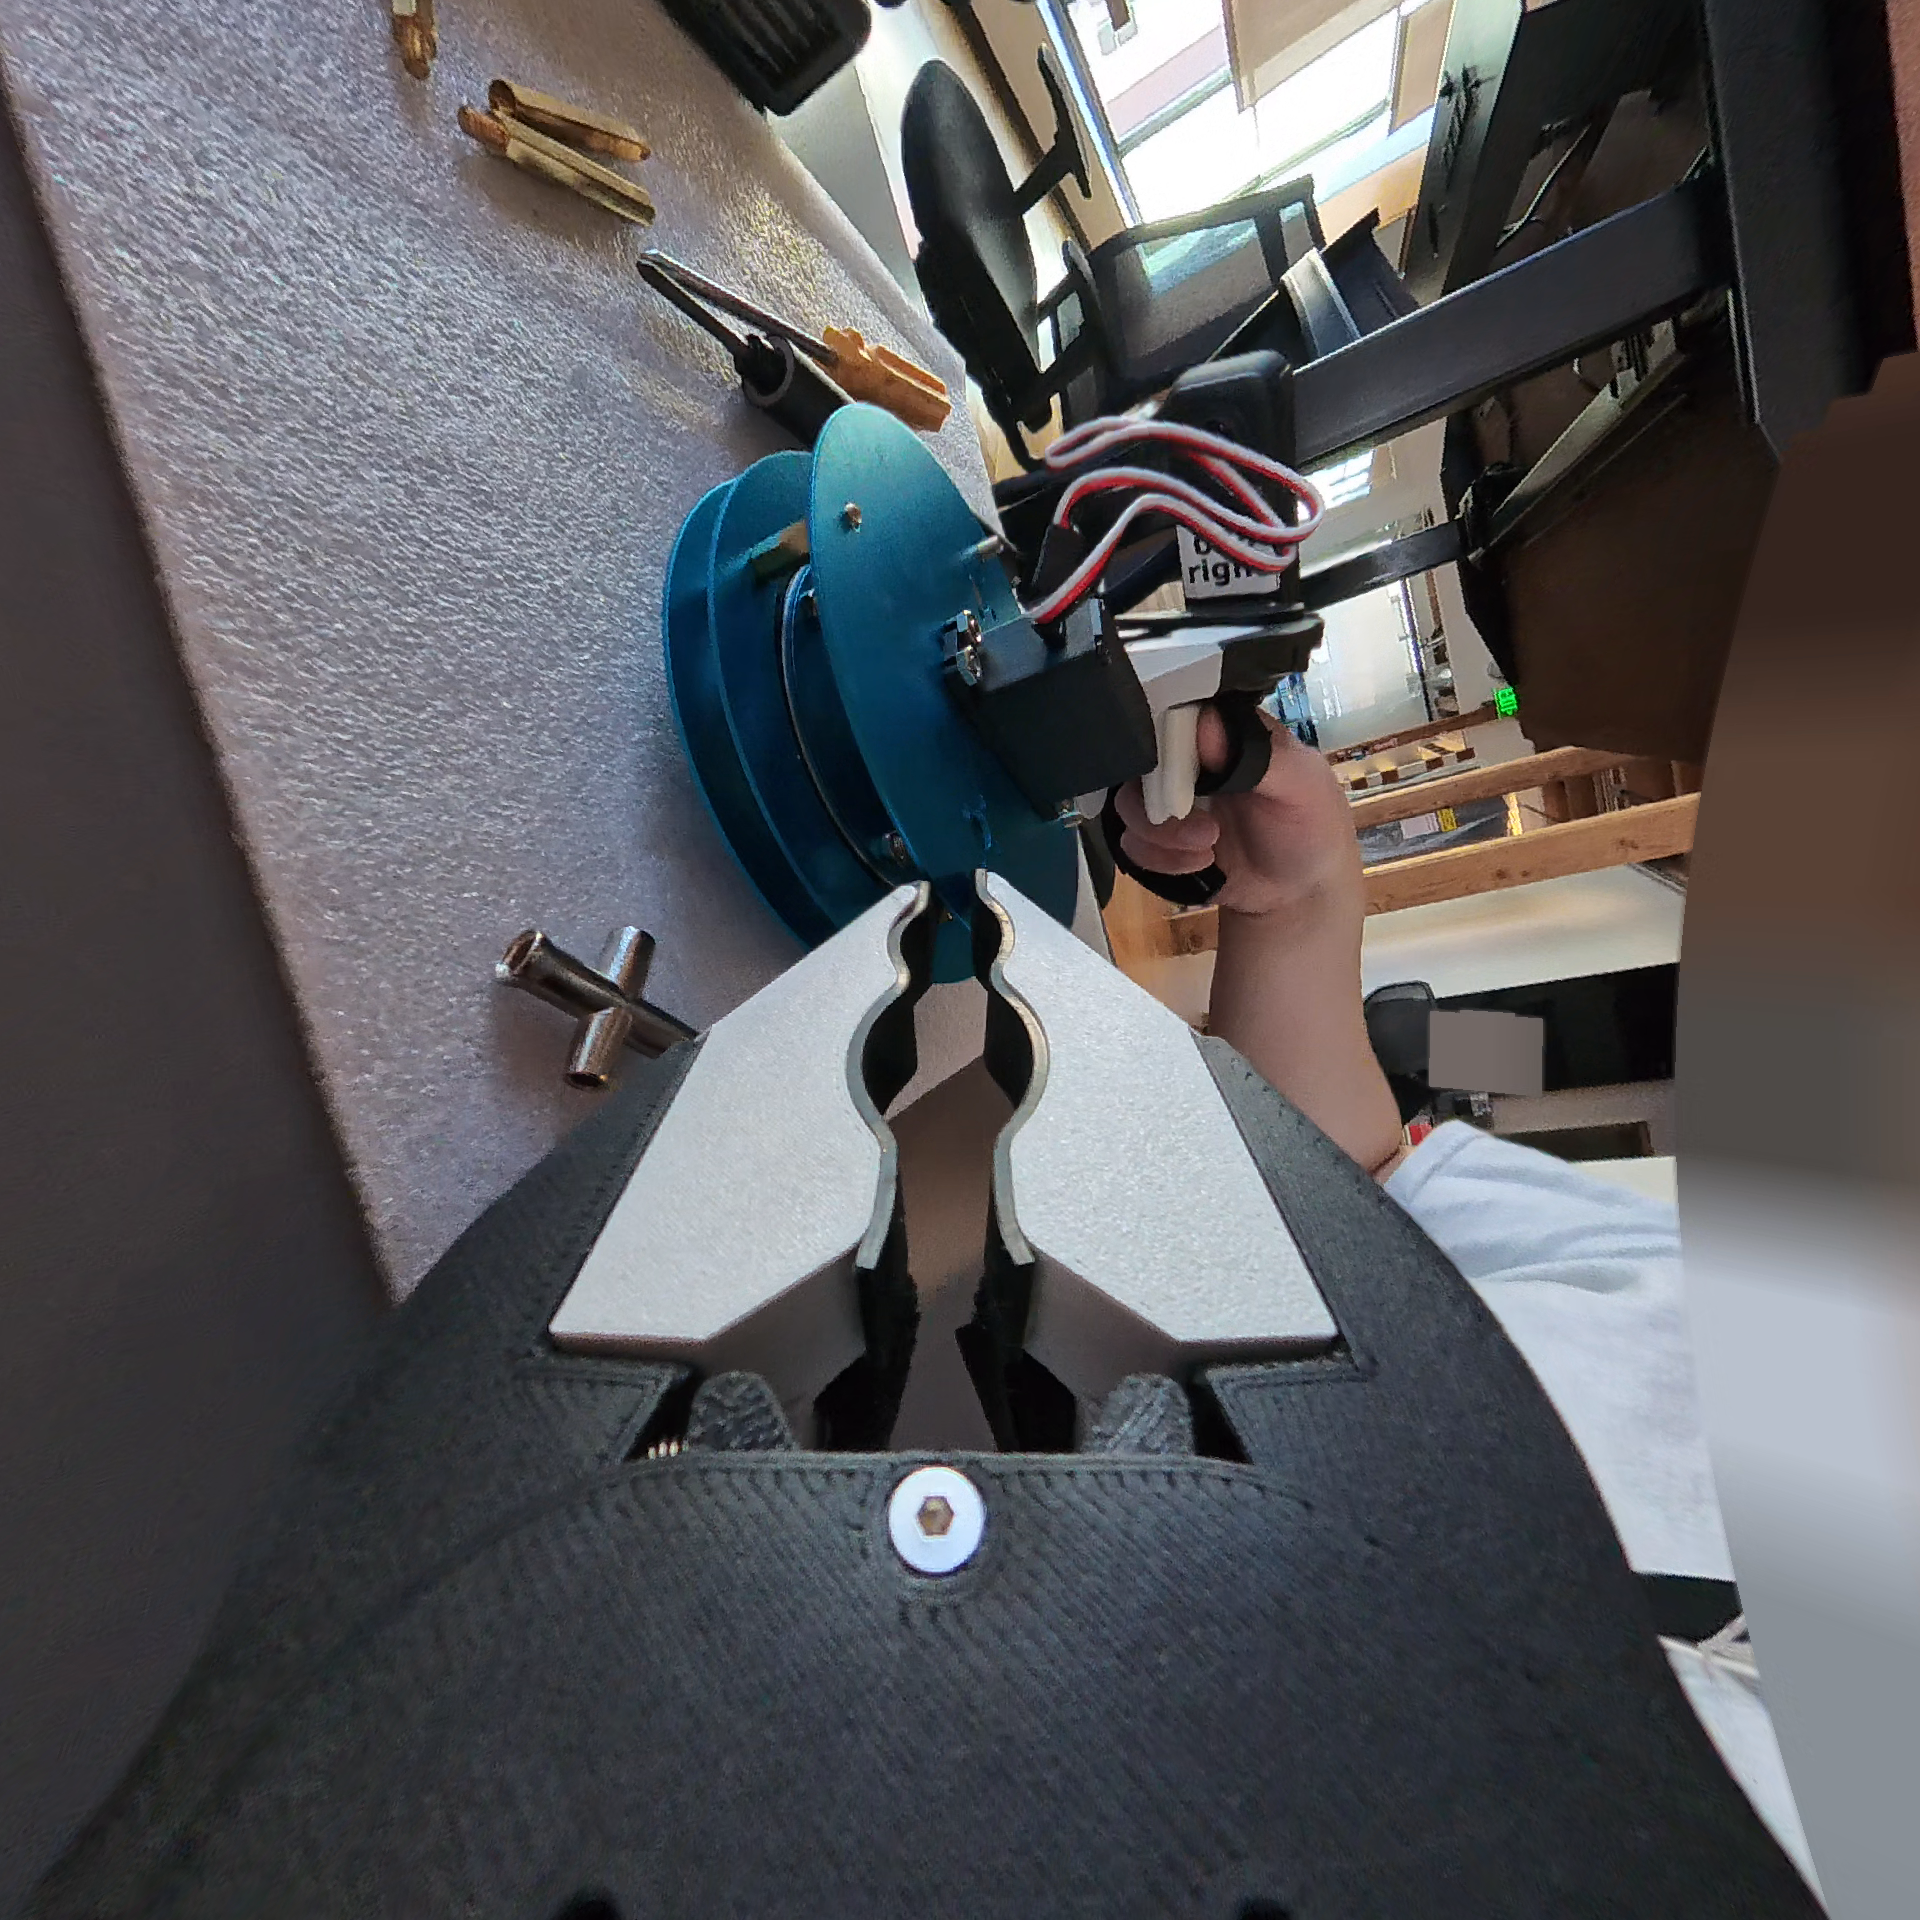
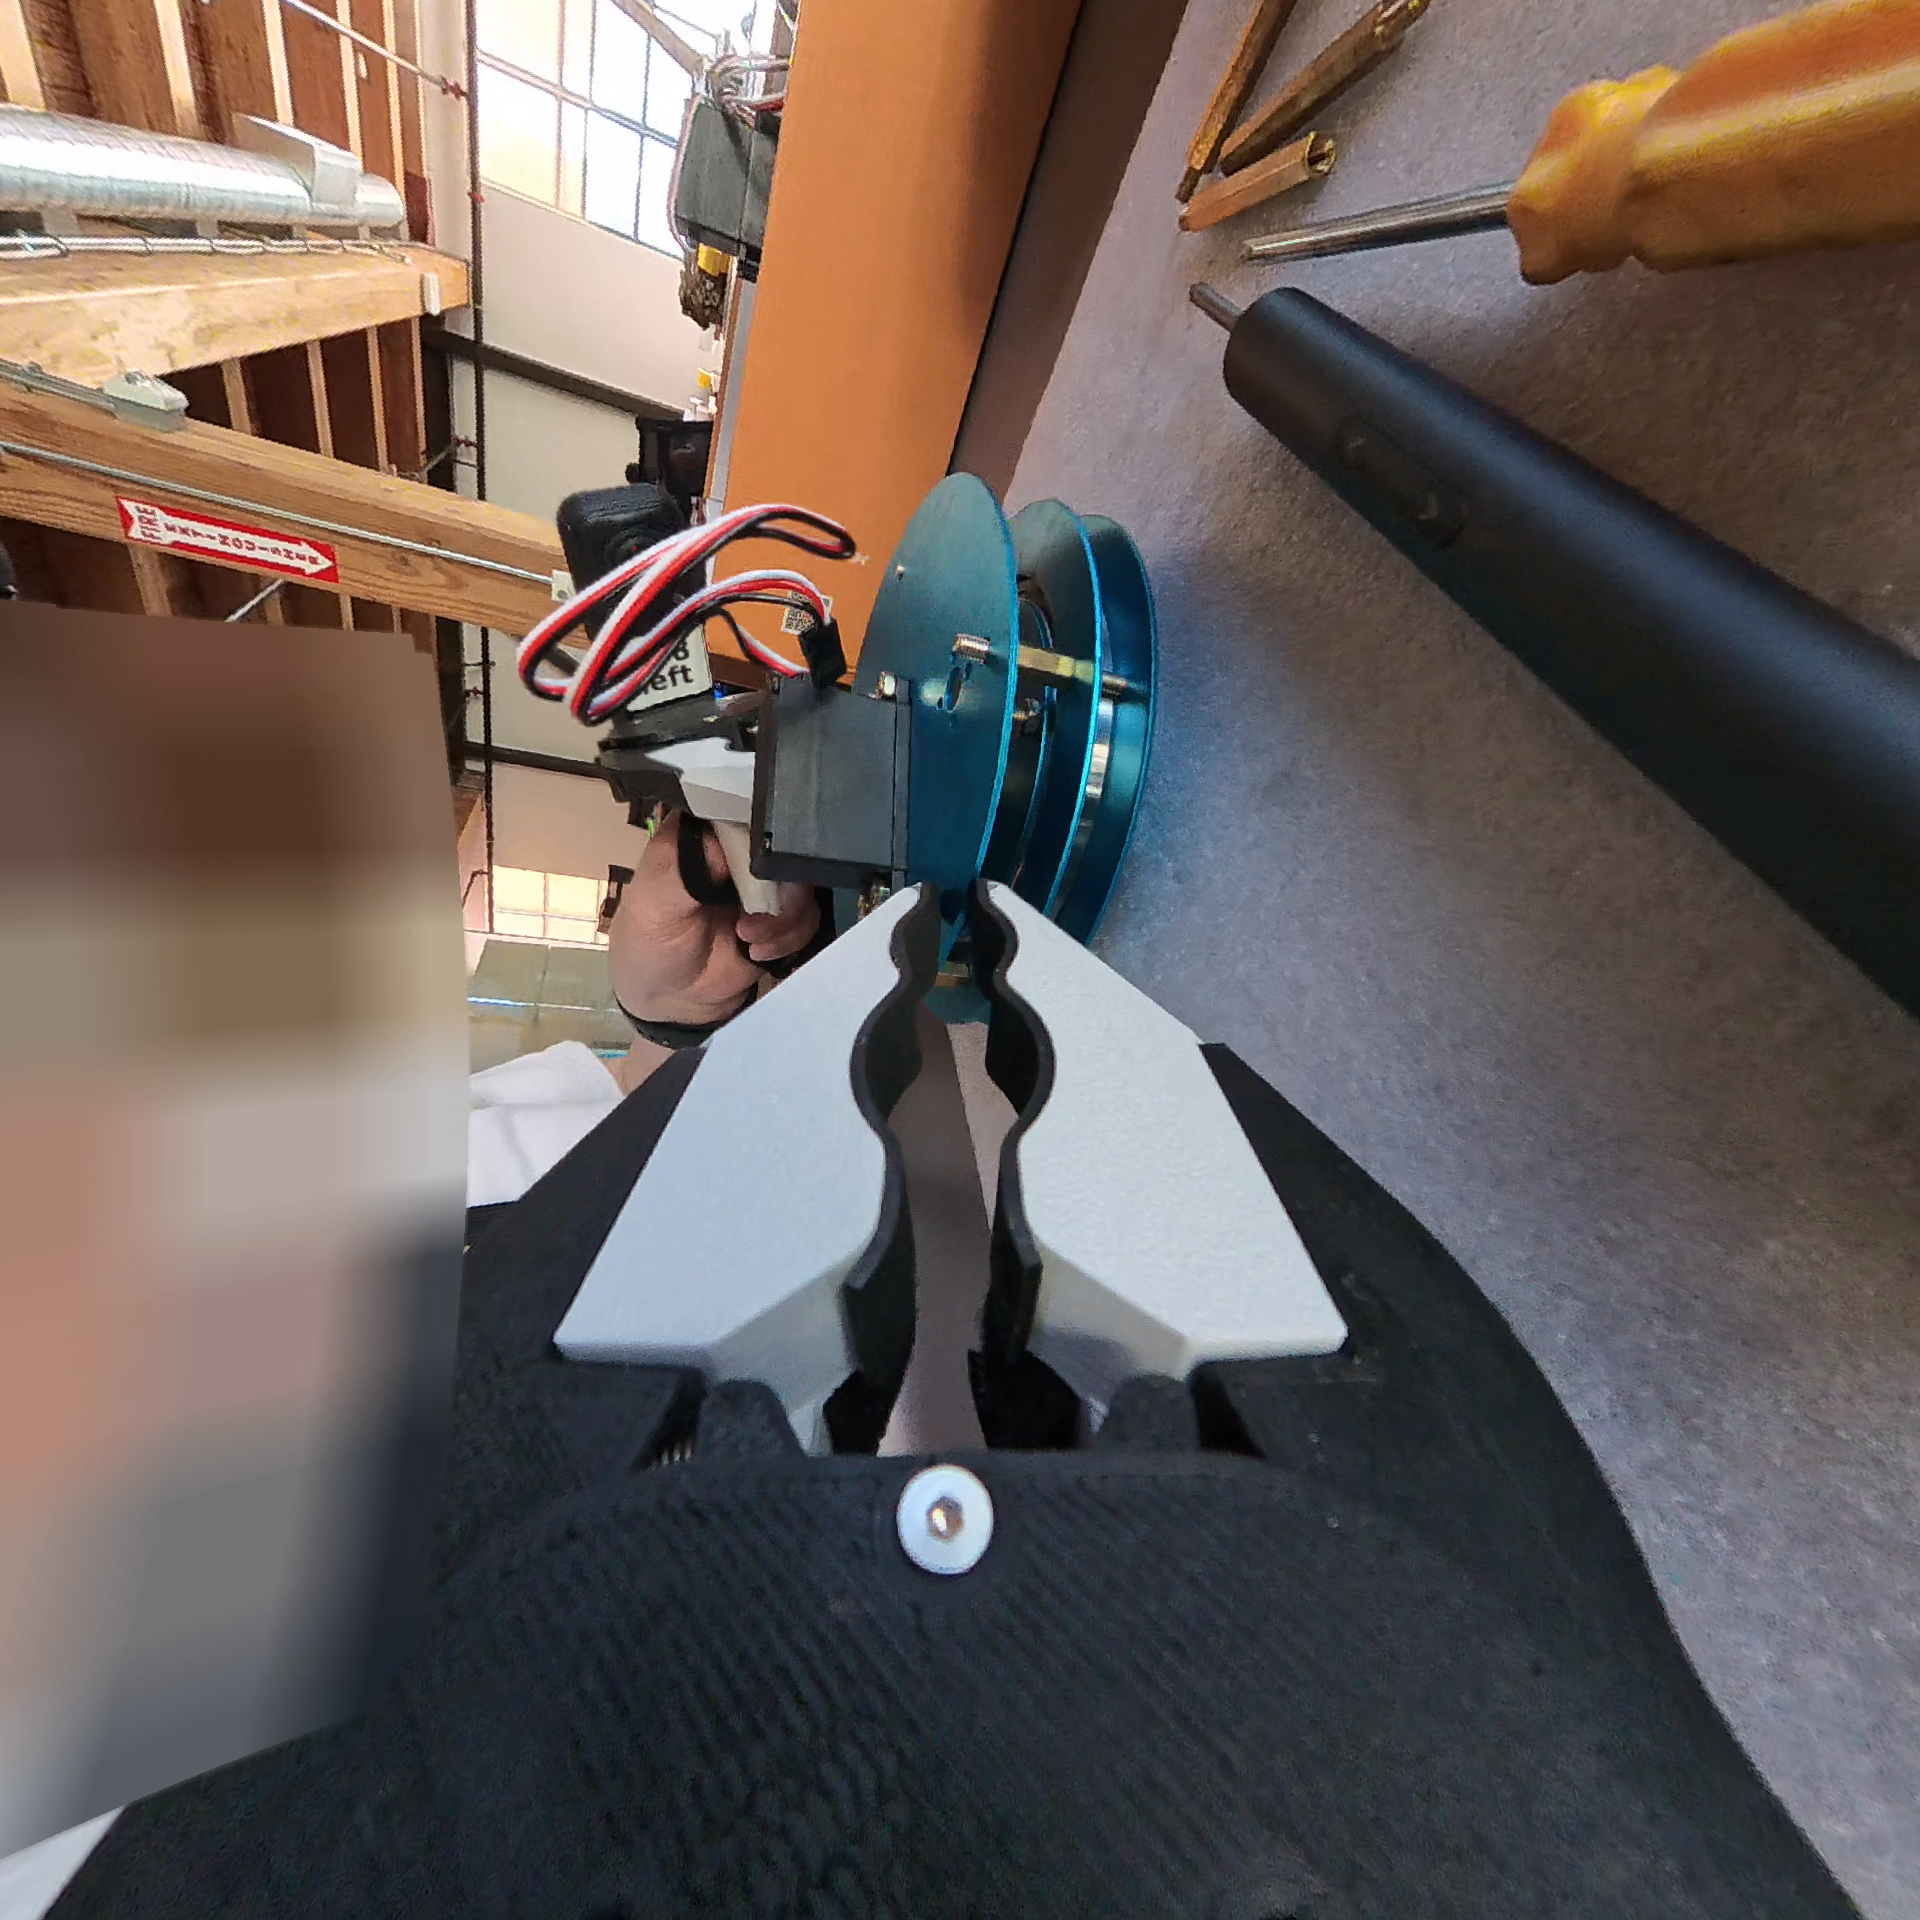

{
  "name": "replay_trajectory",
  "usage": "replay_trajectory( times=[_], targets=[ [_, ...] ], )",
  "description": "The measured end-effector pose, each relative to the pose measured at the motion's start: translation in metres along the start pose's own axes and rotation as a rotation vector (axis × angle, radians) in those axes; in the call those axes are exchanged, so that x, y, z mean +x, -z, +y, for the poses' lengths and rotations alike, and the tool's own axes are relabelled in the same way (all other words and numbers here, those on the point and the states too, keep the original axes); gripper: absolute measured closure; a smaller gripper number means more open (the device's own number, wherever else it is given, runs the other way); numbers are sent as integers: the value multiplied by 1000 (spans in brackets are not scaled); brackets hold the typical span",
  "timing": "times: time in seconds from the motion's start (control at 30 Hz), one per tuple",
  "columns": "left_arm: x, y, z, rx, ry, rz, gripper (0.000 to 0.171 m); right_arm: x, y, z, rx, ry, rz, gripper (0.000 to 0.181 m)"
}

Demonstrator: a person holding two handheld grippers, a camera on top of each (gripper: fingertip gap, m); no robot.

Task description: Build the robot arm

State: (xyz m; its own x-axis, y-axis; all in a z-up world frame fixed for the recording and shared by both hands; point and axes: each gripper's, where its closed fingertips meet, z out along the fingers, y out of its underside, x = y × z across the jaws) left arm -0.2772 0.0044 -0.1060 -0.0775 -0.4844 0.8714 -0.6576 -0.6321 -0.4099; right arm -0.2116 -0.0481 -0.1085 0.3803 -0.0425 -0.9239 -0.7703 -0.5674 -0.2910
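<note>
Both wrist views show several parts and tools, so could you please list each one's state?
Left tool: shut on the top disc's rim.
Right tool: shut on the same rim, opposite side.
Blue round stacked metal disc assembly: base on the grey foam mat.
Black servo block: mounted on the top disc.
Silver cross-shaped socket wrench: lying flat, untouched.
Orange-handled screwdriver: lying flat.

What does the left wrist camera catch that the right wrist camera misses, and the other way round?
Only the left wrist view shows the cross-shaped metal wrench on the grey mat.

Only the right wrist view shows the long black cylinder tool and a big close-up of the orange screwdriver handle.

Both show the blue disc assembly with its black servo block, and each gripper's fingertips pinching the top disc's edge: left gripper, right gripper.
</note>
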Motion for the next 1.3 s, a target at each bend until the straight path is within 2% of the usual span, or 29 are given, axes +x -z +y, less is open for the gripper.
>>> replay_trajectory(
  times=[0.2, 0.27, 0.37, 0.43, 0.5, 0.63, 0.7, 0.77, 0.83, 0.93, 1.03, 1.13, 1.17, 1.2, 1.3],
  targets=[
    [3, -3, 9, -44, -75, -24, 168, 2, 0, -8, 122, -22, -16, 178],
    [2, -3, 11, -40, -91, -44, 167, 0, 3, -5, 137, 49, 34, 170],
    [1, -4, 12, -38, -89, -53, 168, -6, 11, 0, 161, 326, 223, 161],
    [3, -5, 11, -34, -84, -44, 168, -6, 18, -3, 173, 502, 363, 162],
    [2, -4, 7, -25, -47, -27, 168, -13, 23, -10, 192, 682, 446, 156],
    [3, 2, 7, -26, -108, -78, 168, -35, 22, -16, 196, 1048, 455, 152],
    [5, 9, 0, -4, -225, -169, 169, -35, 20, -23, 189, 1191, 467, 150],
    [11, 16, -14, 37, -356, -252, 170, -33, 14, -26, 112, 1285, 437, 150],
    [15, 17, -30, 64, -475, -316, 169, -36, 7, -31, 12, 1336, 369, 151],
    [11, 5, -39, 3, -553, -320, 162, -29, -3, -34, -163, 1366, 263, 158],
    [-1, -7, -35, -85, -578, -315, 158, -16, -14, -37, -267, 1365, 179, 153],
    [-2, -10, -32, -102, -594, -287, 157, -7, -23, -34, -351, 1349, 126, 148],
    [-2, -11, -30, -113, -594, -276, 159, -6, -26, -33, -369, 1336, 106, 147],
    [-2, -13, -27, -128, -584, -258, 169, -5, -29, -33, -381, 1319, 84, 147],
    [2, -21, -20, -136, -506, -171, 171, -4, -31, -30, -408, 1230, 32, 152]
  ],
)
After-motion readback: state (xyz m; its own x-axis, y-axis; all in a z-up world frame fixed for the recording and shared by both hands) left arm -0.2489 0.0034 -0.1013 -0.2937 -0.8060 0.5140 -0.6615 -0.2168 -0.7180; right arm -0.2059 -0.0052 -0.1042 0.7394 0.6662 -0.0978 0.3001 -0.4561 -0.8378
